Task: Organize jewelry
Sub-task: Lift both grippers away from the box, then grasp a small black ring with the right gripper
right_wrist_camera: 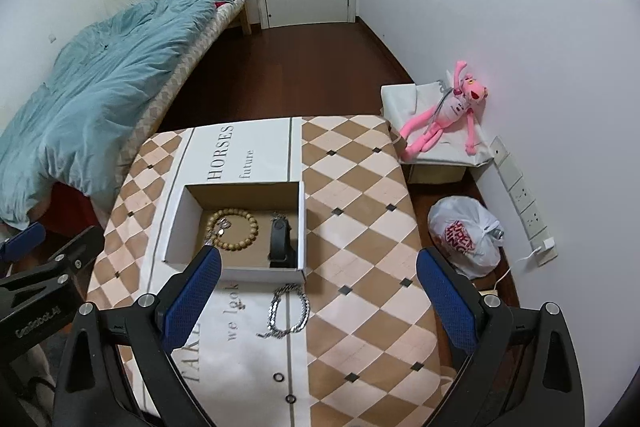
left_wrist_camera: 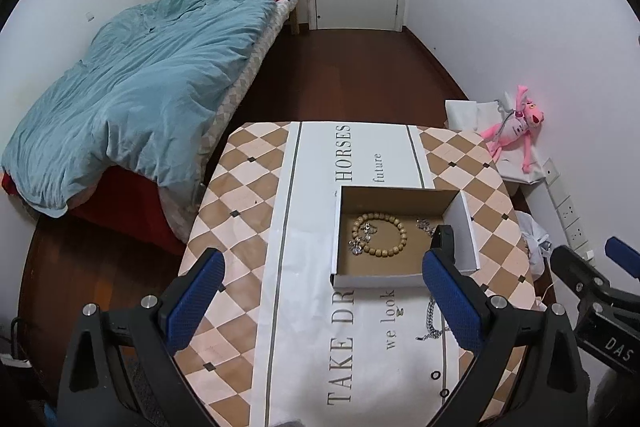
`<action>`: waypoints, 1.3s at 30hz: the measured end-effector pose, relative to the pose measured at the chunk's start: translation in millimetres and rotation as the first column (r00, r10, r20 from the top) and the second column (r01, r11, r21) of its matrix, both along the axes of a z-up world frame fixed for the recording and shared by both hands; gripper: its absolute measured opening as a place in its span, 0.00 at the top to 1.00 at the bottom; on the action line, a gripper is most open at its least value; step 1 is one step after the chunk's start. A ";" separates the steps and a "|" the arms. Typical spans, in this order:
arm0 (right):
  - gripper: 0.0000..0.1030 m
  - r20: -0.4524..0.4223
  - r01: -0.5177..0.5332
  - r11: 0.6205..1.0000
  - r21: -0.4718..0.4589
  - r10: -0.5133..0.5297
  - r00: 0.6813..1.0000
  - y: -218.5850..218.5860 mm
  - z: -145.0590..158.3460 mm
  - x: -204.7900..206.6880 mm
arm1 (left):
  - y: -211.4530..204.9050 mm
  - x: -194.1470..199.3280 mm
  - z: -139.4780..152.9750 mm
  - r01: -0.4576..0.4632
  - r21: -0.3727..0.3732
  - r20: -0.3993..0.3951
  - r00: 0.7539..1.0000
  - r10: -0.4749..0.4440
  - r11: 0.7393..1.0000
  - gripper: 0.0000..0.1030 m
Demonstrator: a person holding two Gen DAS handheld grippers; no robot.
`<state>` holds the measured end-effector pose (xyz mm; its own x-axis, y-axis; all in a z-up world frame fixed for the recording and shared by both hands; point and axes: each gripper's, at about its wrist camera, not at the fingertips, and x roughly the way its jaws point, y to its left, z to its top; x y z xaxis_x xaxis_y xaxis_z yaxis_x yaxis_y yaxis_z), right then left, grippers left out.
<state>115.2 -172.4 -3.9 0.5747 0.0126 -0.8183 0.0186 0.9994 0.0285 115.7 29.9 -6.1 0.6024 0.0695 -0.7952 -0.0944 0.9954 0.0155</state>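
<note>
An open cardboard box stands on the checkered table. Inside lie a wooden bead bracelet, small silver earrings and a black band. A silver chain necklace lies on the white runner just in front of the box. Two small black rings lie nearer the front edge. My left gripper is open and empty, hovering in front of the box. My right gripper is open and empty above the chain.
The white runner with printed words crosses the table. A bed with a blue duvet stands left. A pink plush toy sits on a white box at right, with a plastic bag and wall sockets nearby.
</note>
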 end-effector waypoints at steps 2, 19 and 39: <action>0.03 -0.033 -0.005 1.000 -0.004 0.005 0.999 1.9 -13.9 -6.7 | 1.0 -4.3 -9.8 -0.011 0.011 -0.012 1.000 0.011 1.000 0.02; 0.43 -0.360 -0.055 0.995 0.086 0.083 0.929 18.8 -188.1 -78.8 | -6.8 -59.7 -158.7 0.013 0.095 -0.316 0.949 0.018 0.995 0.02; 0.88 -0.240 0.064 0.996 0.066 -0.047 0.970 -43.8 -164.8 -73.0 | -72.2 -57.8 -166.6 0.176 -0.043 -0.306 0.935 -0.181 0.983 0.03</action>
<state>42.2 -216.2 -168.7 0.3652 0.0508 -0.9296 0.0892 0.9920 0.0893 57.9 -42.4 -172.7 0.3303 -0.0298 -0.9434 0.0922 0.9957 0.0008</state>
